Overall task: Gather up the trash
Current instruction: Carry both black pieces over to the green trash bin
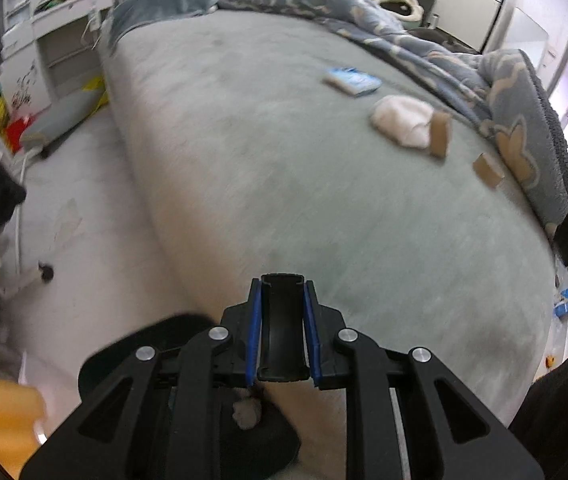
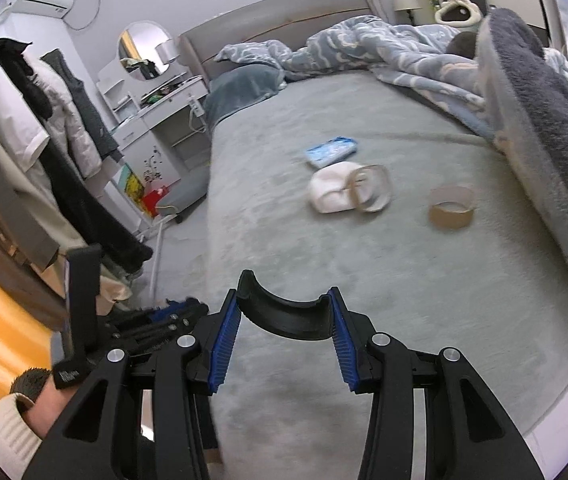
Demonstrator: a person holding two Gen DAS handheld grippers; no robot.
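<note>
Left wrist view first: the left gripper (image 1: 282,328) has its fingers (image 1: 254,332) clenched on a narrow black curved piece (image 1: 282,320), out over the near edge of the bed (image 1: 284,200). Up on the grey bedspread lies the trash: a blue and white packet (image 1: 352,80), flat, farthest back; nearer, a crumpled white wad (image 1: 401,124); touching its right side, a brown cardboard tape ring (image 1: 440,135) seen edge-on; and a second brown ring (image 1: 487,171) apart to the right, near the rumpled blue blanket (image 1: 523,128).

Over to the right wrist view: the right gripper (image 2: 285,320) holds a wider black curved piece (image 2: 285,318), its fingers (image 2: 226,336) pressed on either end. Ahead, the blue packet (image 2: 331,151) sits just behind the white wad (image 2: 333,192). One ring (image 2: 369,193), thin, pale and see-through, leans against the wad; the other ring (image 2: 452,207) lies flat, open side up, well to the right. The left gripper (image 2: 152,320) shows low on the left.
</note>
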